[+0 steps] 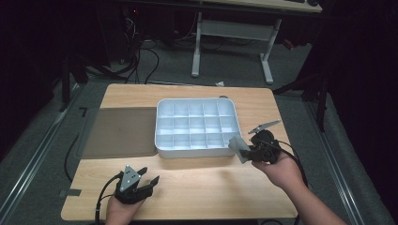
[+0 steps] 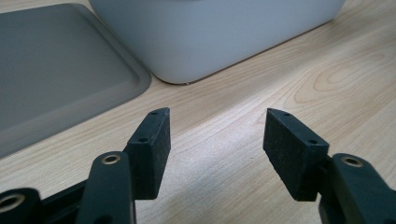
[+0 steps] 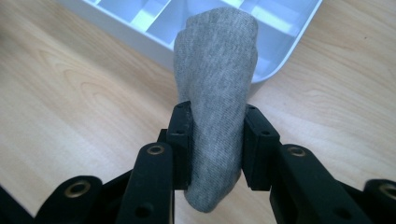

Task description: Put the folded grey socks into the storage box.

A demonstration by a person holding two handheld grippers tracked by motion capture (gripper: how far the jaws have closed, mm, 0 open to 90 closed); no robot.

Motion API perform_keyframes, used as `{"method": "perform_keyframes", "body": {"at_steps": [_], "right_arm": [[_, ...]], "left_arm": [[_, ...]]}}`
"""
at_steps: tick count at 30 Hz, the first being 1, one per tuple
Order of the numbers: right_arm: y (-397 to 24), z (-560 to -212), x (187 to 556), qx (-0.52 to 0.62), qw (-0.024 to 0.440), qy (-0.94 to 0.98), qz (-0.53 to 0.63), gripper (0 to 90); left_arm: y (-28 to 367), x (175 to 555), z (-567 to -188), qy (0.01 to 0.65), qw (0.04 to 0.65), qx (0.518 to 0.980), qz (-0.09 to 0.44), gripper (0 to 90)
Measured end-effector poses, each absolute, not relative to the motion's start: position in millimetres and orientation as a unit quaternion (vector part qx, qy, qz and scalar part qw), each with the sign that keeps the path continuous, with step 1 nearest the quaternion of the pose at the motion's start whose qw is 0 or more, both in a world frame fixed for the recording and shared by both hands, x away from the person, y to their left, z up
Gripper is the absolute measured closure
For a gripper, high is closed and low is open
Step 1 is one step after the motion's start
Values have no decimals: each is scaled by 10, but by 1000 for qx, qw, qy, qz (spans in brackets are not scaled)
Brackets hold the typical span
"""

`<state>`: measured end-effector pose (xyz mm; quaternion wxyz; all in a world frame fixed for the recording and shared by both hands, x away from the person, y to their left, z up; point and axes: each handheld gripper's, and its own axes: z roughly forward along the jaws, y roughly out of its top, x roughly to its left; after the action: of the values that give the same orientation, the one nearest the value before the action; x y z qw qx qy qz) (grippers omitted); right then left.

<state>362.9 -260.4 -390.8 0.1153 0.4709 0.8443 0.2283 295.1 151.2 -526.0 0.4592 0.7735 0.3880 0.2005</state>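
Your right fingers squeeze rolled grey sock, one each side. Sock is up off bench, just by near right corner of white box with little cubbies. Your left gripper low over bench, fingers wide apart, nothing between. Grey lid left of box.

High camera looks down; tong cameras share the white tray.

You're in a dim lab or workshop: a wooden worktop on grey carpet, cables trailing behind, a white desk frame beyond.
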Motion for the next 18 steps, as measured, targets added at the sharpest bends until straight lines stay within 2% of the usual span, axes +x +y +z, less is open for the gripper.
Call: {"method": "perform_keyframes", "body": {"at_steps": [18], "right_arm": [[-2406, -4015, 4253, 498, 109, 847, 150, 698]], "left_arm": [[1513, 2951, -5260, 385, 459, 775, 198, 418]]}}
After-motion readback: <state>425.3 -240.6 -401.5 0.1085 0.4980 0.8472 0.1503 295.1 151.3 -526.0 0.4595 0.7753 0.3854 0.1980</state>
